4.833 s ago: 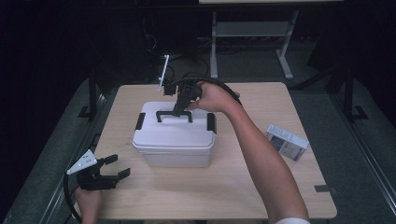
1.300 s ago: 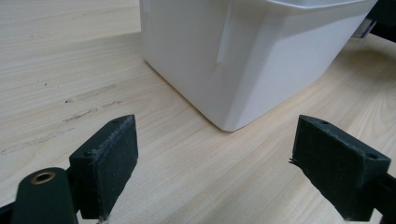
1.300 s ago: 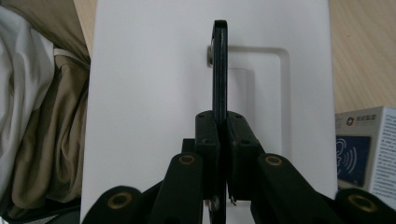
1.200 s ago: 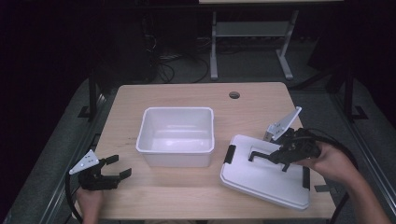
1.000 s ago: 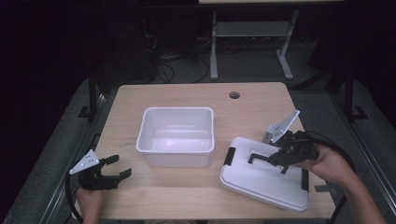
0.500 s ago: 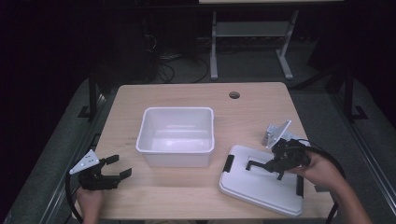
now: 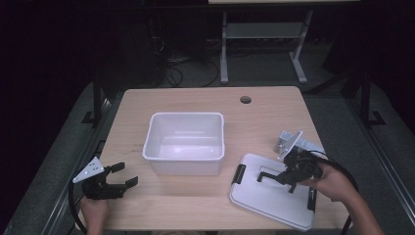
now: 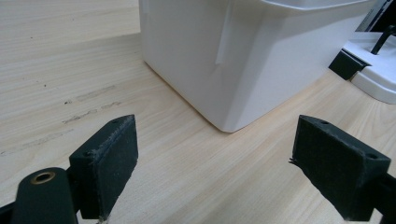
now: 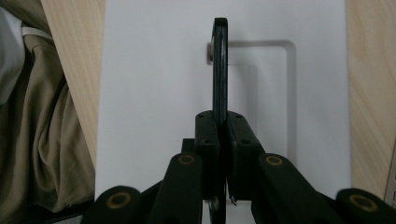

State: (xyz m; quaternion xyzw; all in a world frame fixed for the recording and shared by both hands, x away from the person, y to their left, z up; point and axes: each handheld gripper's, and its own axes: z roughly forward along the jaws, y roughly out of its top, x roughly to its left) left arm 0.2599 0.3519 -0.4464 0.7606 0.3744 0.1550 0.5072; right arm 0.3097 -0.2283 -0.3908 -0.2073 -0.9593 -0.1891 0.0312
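No legible txt, far as visible.

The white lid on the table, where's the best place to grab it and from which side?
Grip the lid by its black handle, coming from above. The handle stands up from a recess in the middle of the flat top, thin enough to pinch. The right claw holds it this way, its pads shut on either side of the bar.

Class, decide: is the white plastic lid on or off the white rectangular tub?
Off. The white plastic lid lies on the table beside the open white rectangular tub.
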